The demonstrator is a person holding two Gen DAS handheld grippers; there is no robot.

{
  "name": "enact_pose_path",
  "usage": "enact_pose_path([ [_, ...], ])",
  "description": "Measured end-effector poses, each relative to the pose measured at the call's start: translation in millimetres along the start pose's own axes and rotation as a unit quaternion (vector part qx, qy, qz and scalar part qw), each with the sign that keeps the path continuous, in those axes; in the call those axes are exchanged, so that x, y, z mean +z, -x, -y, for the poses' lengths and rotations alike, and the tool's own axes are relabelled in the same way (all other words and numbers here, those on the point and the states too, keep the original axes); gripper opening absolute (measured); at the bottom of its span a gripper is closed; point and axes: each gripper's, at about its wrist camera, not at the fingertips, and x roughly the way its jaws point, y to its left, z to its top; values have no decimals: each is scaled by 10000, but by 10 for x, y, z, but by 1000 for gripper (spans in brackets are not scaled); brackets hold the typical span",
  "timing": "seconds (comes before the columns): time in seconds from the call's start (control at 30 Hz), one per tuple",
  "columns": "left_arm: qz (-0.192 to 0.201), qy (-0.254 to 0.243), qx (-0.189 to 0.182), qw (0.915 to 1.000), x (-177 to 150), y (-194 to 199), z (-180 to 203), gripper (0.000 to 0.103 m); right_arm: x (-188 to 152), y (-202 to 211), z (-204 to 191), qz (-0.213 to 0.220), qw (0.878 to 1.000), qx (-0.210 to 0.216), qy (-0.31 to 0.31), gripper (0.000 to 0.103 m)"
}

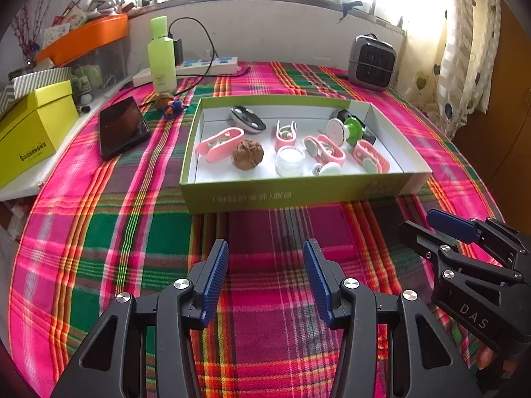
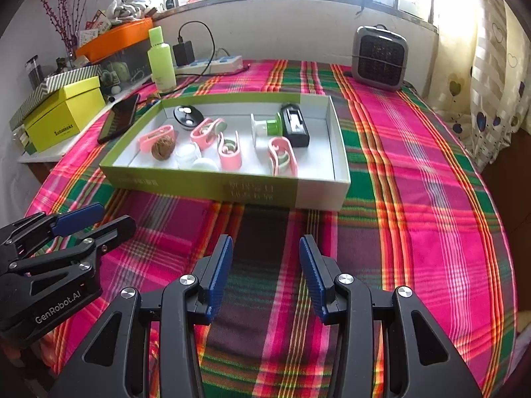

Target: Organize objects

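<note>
Left gripper [image 1: 265,278]: nearest the cam, jaws spread, nothing btwn them, hovering over bare cloth short of the box.
Right gripper [image 2: 265,275]: same, jaws spread & empty, over cloth just in front of box's near wall; seen at right edge of left cam.
Counter [image 2: 415,199]: covered w/ pink/green/orange plaid cloth.
Box [image 1: 298,195]: shallow open carton, green outside, white inside, mid-counter, ahead of both grippers.
Inside box: walnut [image 1: 248,154] near front left; clear jar [image 1: 290,161] just right of it; white round lid [image 1: 329,168] beside jar; several pink clips [image 1: 219,142] lying scattered; green-and-white spool [image 1: 345,129] at back right; black-white oval gadget [image 1: 248,119] at back left; black rectangular item [image 2: 294,125] by the spool.
Outside box: phone [image 1: 122,126] lying flat to the left; second walnut [image 1: 163,100] & small blue-orange item [image 1: 172,108] just behind phone.
Back of counter: green bottle [image 1: 161,54] upright, power strip [image 1: 199,68] w/ black charger plugged in, small grey heater [image 1: 372,63] at right.
Left side: yellow box [image 1: 31,131] on a white shelf, orange-lidded bin [image 1: 83,38] behind it.
</note>
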Motion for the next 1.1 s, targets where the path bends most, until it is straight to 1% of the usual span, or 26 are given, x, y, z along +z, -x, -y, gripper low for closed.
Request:
enact_pose_path([
  [0.07, -54, 6, -13, 10000, -43, -16, -4, 46, -52, -6, -2, -48, 10000, -8, -7, 44],
  [0.1, -91, 5, 10, 10000, -72, -26, -6, 46, -83, -9, -1, -76, 10000, -27, -22, 46],
  [0.13, -90, 7, 50, 9999, -93, -27, -9, 46, -99, -15, 0, -97, 9999, -28, -30, 51],
  [0.17, -76, -8, 87, 9999, -108, -23, -7, 46, -119, -19, -2, -121, 9999, -28, -33, 53],
  [0.2, -67, -24, 124, 9999, -131, -19, -7, 46, -140, -20, -7, -136, 9999, -34, -36, 54],
  [0.27, -107, 24, 80, 9999, -158, -28, -25, 46, -164, -18, -19, -130, 9999, -75, -12, 54],
  [0.47, -25, 27, 126, 9999, -187, -10, -38, 46, -184, -10, -31, -125, 9995, -283, -3, 55],
  [0.6, -21, -20, 178, 9998, -191, -17, -14, 47, -183, -20, 3, -149, 9992, -366, -93, 63],
  [0.8, -28, -29, 107, 9999, -195, -23, 0, 52, -182, -28, 7, -156, 9990, -397, -128, 65],
  [1.1, -55, -147, 166, 9997, -192, -36, 38, 57, -179, -32, 10, -156, 9990, -394, -127, 66],
])
